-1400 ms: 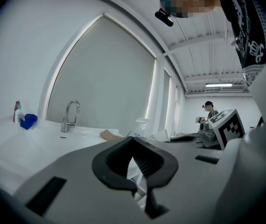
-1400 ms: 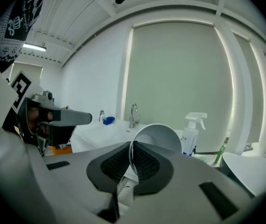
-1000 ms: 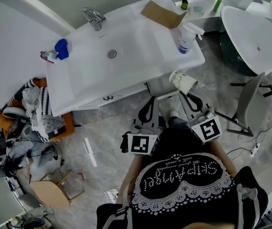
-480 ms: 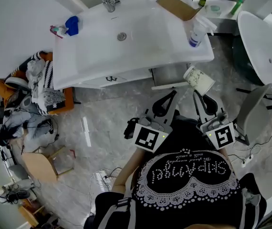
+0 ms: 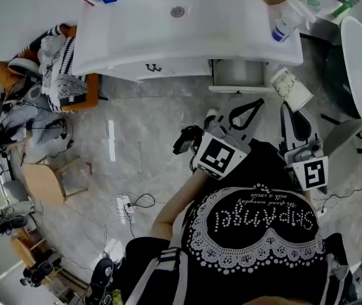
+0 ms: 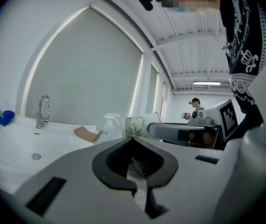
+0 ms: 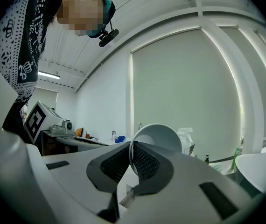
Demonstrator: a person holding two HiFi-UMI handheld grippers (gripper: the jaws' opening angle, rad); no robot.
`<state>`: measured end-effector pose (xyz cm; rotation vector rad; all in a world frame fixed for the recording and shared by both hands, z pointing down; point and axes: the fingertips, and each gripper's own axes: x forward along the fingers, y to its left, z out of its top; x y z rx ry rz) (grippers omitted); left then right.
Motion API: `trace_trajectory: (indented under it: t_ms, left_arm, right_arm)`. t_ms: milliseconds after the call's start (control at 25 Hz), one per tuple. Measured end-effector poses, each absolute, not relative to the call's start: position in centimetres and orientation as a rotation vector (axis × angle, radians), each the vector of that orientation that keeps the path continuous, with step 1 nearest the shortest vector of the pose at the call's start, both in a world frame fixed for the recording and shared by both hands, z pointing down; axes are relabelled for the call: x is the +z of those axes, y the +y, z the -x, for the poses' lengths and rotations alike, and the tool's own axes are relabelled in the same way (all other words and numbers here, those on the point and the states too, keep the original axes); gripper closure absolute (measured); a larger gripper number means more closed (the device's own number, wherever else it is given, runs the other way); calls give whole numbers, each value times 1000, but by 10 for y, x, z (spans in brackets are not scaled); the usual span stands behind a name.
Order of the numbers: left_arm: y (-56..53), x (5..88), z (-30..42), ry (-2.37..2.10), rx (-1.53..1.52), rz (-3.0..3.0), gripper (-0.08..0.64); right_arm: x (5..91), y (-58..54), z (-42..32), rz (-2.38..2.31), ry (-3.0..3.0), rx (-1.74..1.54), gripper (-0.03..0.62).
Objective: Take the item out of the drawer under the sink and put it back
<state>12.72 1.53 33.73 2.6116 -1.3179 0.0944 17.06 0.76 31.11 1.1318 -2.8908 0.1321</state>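
- The big white desk (image 5: 124,40) with the sink (image 5: 190,27) in it sits at the top of the head view. The person stands right in front of it, because the drawer is under it.
- The drawer (image 5: 235,74) under the sink is pulled out. I think it is left open so the paper cup (image 5: 291,89) can go back in. I cannot see anything inside it.
- The right claw (image 5: 286,107) is clamped on the paper cup. In the right gripper view, the thin rim of the cup sits between its two dark pads. The cup is light, so pinching the rim is enough to carry it.
- The left claw (image 5: 256,103) has its jaws together with nothing in them. It is held near the front of the drawer. I think it waits there to push the drawer shut.
- The paper cup has a leafy print. It is out of the drawer, up in the air just to the drawer's right. It lies tipped over because it is held by the rim. So the taking out looks done, and putting it back is left to do.
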Motion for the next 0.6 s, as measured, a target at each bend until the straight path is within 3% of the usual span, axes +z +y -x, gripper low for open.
trace_trajectory:
  t_ms: [600]
  left_arm:
    - [1,338,-129,-1316,77,-2591,555]
  right_arm:
    - [317,-6,-177,-1142,-2882,171,568]
